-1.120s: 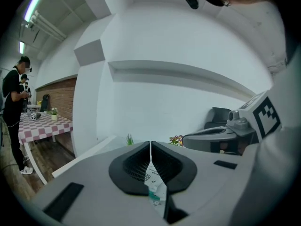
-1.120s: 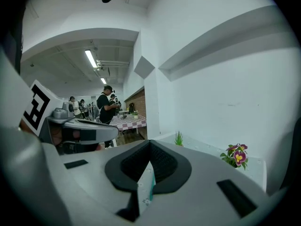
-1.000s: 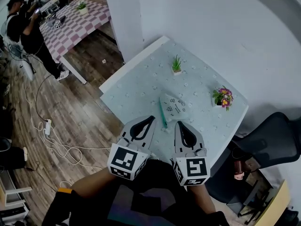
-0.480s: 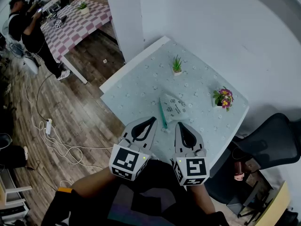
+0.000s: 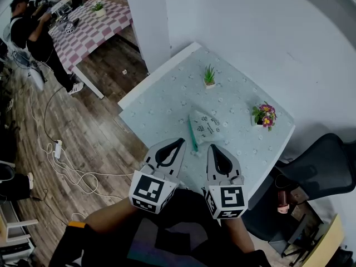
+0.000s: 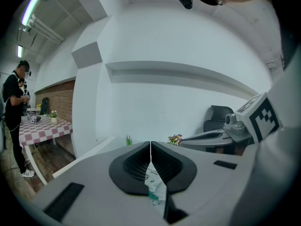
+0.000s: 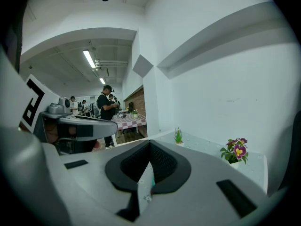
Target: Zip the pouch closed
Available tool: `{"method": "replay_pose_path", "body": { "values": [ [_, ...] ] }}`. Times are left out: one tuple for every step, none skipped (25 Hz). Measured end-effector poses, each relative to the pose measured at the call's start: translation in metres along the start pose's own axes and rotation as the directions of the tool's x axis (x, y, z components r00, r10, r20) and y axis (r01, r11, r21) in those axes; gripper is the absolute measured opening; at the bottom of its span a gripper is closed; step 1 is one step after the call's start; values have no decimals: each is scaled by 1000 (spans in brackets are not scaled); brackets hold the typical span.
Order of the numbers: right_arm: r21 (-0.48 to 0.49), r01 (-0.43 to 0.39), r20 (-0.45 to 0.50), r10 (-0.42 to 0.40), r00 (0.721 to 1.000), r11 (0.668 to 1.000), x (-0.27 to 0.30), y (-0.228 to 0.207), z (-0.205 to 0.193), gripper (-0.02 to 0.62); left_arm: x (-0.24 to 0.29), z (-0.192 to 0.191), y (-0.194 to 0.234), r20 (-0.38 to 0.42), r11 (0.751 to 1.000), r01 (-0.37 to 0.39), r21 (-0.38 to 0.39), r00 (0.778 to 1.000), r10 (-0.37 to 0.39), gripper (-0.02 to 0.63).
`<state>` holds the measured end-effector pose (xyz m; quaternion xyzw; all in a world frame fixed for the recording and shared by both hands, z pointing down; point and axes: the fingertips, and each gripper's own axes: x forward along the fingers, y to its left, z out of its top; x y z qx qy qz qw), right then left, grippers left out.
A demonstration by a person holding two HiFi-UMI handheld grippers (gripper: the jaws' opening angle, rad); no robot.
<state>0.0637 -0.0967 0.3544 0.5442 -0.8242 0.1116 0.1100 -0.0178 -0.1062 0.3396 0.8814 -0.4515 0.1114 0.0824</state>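
1. Presently, a white printed fabric pouch point(image 5: 204, 128) with a green zip strip along its left edge lies flat near the middle of the pale, dotted bench point(image 5: 161, 107). Whether the zip is open or shut cannot be made out.
2. Left gripper point(image 5: 179, 141): held over the near part of the bench, tips pointing towards the pouch, close to the zip strip but not touching it. The left gripper view shows the jaws closed together with nothing held; the pouch shows beyond, through the gap under the tips.
3. Right gripper point(image 5: 213, 147): just beside the left gripper, near the pouch's near end and apart from it. Jaws likewise closed and empty.
4. A small green plant in a white pot point(image 5: 208, 77) stands beyond the pouch.
5. A pot of pink and purple flowers point(image 5: 263, 115) stands to the pouch's right, near the white wall.
6. A black office chair point(image 5: 322, 166) sits off the bench's right corner.
7. A person in dark clothing point(image 5: 28, 32) stands by a pink-checked table point(image 5: 92, 24), well apart, on the wooden floor.
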Motion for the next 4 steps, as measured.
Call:
{"method": "replay_pose_path", "body": {
  "values": [
    [1, 0, -1, 0, 1000, 1000, 0, 0, -1, 14, 0, 0, 0, -1, 1000, -1, 0, 1000, 1, 15],
    [2, 0, -3, 0, 1000, 1000, 0, 0, -1, 14, -1, 0, 0, -1, 1000, -2, 1, 1000, 2, 14],
    [3, 0, -4, 0, 1000, 1000, 0, 0, -2, 14, -1, -1, 0, -1, 1000, -2, 2, 1000, 2, 14],
    [4, 1, -5, -1, 1000, 1000, -1, 0, -2, 14, -1, -1, 0, -2, 1000, -3, 3, 1000, 3, 14]
  ]
}}
